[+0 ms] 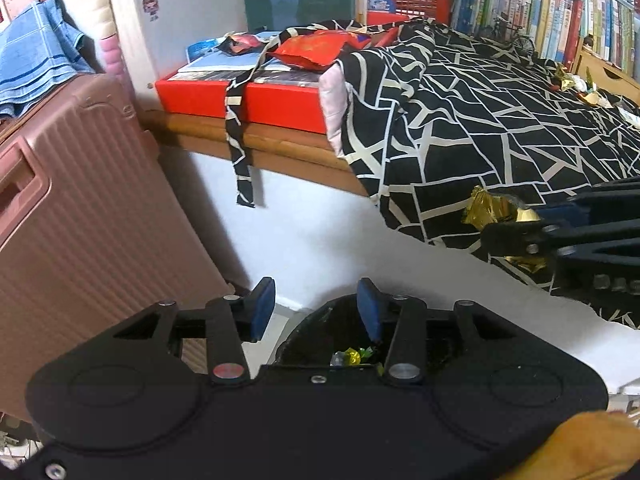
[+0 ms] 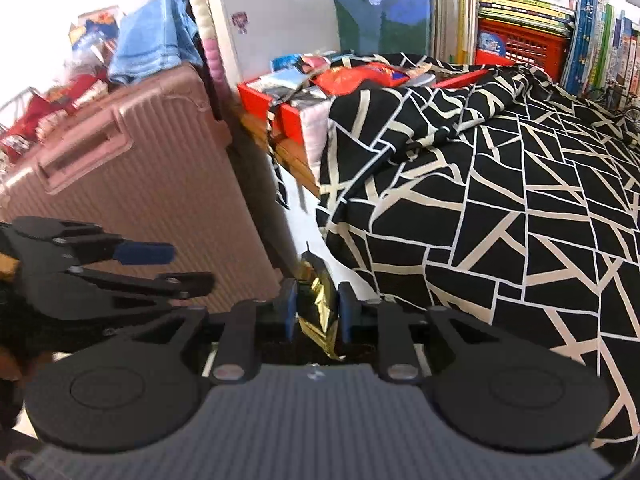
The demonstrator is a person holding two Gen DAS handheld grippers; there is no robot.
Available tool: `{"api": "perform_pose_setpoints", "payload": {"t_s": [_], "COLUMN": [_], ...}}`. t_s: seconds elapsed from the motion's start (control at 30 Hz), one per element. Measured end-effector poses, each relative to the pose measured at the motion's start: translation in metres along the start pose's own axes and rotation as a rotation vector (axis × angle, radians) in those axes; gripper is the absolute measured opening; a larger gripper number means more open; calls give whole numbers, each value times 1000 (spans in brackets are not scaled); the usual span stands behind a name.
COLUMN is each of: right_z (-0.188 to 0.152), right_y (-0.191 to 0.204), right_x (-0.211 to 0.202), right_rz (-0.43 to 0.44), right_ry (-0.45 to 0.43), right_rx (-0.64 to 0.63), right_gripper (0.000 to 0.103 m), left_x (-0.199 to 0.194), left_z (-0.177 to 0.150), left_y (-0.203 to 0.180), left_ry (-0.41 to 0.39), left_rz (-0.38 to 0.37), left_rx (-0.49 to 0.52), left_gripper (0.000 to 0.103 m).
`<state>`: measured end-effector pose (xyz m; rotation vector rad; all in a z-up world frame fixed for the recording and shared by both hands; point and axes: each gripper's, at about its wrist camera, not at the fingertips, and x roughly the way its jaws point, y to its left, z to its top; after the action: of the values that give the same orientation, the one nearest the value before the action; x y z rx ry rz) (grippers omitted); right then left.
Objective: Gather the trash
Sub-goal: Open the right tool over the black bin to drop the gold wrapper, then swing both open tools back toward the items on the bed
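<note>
A crumpled gold foil wrapper [image 2: 318,308] sits between the blue pads of my right gripper [image 2: 318,310], and both pads touch it. In the left wrist view the same gold wrapper [image 1: 494,210] and right gripper [image 1: 508,220] hang at the right, over the bed's edge. My left gripper [image 1: 316,308] is open with nothing between its pads. It hovers above a black trash bin [image 1: 296,334] holding several wrappers [image 1: 354,356]. From the right wrist view the left gripper [image 2: 172,266] shows at the left, in front of the suitcase.
A pink suitcase [image 1: 80,220] stands left of the bin. The bed carries a black-and-white patterned cover [image 1: 500,120], with more wrappers [image 1: 576,84] at its far right. A red box [image 1: 240,96] with a red snack bag [image 1: 316,50] lies at the bed's head. Bookshelves line the back.
</note>
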<state>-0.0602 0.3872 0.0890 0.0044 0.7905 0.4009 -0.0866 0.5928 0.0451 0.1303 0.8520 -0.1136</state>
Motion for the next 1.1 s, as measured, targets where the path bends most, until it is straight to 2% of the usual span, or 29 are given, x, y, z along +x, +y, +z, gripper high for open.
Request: {"api": "perform_pose_setpoints", "payload": {"t_s": [0.03,0.17,0.33,0.67,0.8,0.9,1.03,1.1], "right_z": [-1,-2,-2,-8,-9,-5,3,8], "right_y": [1,4,-1,-23,-32,-39,-51,-55], "right_x": [4,13,6,-16,-34,-49,-73,-85], "right_rz": [-10,-27,-30,-72,-103,-124,-151,-169], "right_ry": [1,5,-11,-51,-76,-97,-129,-150], "right_rx": [-3,-32,-20,52,61,78,177,200], "right_gripper": [47,58,65,68,71,79,88,89], "left_x": [-1,-2,-2,-5,-10,-16,-26,-33], "left_z": [0,-2,-2,-4,1,10,27,40], "left_y": [1,7,14,4,0,-7,-17,-23], "left_ry": [2,5,5,-2,-5,-25,-62,-80], "left_rz": [4,18,27,9,-25,-67,-106,-129], "left_rx": [-5,-14,-35,-7,5,47,116,138], "left_gripper": [43,43,43,43,43,47,47,53]}}
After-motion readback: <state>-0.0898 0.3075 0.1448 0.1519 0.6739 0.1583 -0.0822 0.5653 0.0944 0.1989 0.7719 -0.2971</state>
